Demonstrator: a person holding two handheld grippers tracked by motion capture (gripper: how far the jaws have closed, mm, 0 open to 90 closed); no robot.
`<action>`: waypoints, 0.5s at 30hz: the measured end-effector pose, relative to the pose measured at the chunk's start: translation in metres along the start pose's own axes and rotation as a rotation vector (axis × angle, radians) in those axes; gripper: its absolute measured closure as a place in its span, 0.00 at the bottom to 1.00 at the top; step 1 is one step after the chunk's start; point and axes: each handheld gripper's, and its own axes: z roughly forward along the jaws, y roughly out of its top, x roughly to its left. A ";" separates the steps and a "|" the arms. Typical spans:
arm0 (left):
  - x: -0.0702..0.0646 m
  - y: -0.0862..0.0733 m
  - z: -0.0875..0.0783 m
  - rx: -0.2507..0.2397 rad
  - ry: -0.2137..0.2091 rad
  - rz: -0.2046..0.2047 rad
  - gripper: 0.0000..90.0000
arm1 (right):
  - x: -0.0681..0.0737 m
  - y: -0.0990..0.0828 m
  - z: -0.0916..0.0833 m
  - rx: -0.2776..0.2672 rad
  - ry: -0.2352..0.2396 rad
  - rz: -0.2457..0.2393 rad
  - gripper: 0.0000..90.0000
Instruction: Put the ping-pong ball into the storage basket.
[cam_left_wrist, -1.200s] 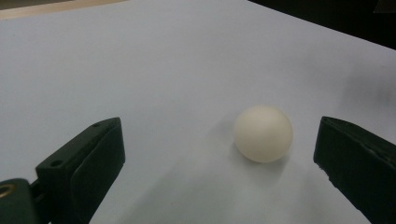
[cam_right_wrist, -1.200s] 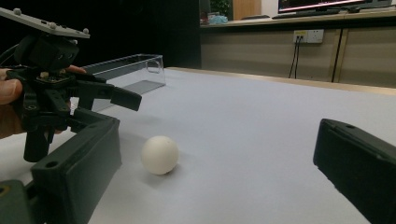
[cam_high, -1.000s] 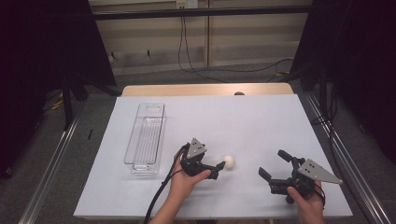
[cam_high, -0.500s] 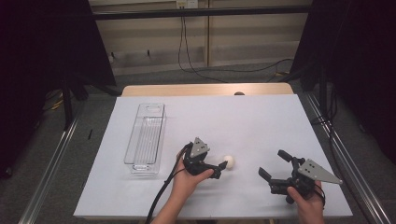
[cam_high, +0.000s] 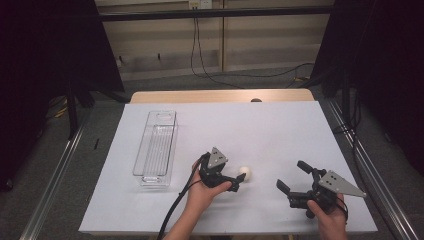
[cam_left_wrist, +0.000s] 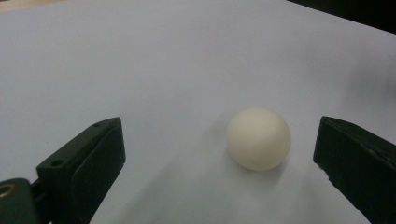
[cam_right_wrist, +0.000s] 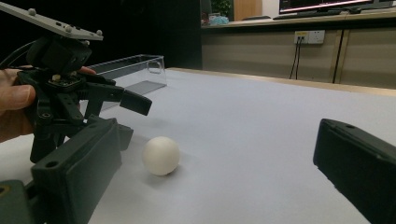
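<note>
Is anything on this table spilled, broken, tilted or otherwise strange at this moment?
Nothing stands out. The white ball sits whole on the table, between the jaws of the open left gripper. The clear tray lies flat. The right gripper is open, apart from the ball.

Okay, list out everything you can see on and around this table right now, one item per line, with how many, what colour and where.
Ball: one, off-white, on the white sheet near the table's front, between the left gripper's open jaws, not touching either.
Clear bin: one, transparent, long and narrow, on the left part of the sheet; looks empty.
White sheet: one, covering most of the tabletop.
Table: one, light wood edge showing at the far side.
Wall cables: dark, hanging behind the table and running along the floor.
Left gripper: one, black with a grey plate, held in the left hand, open around the ball.
Right gripper: one, black with a grey plate, front right, open, holding nothing.
</note>
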 end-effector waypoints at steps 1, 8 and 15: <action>-0.001 0.000 0.001 -0.003 -0.001 -0.007 0.03 | 0.000 0.000 0.000 0.000 0.004 -0.002 0.00; -0.002 0.002 0.004 0.017 -0.007 0.011 0.03 | 0.000 0.000 0.000 0.001 0.002 -0.001 0.01; -0.003 0.004 0.007 0.023 -0.018 0.017 0.03 | 0.000 0.000 0.000 -0.002 0.001 -0.001 0.01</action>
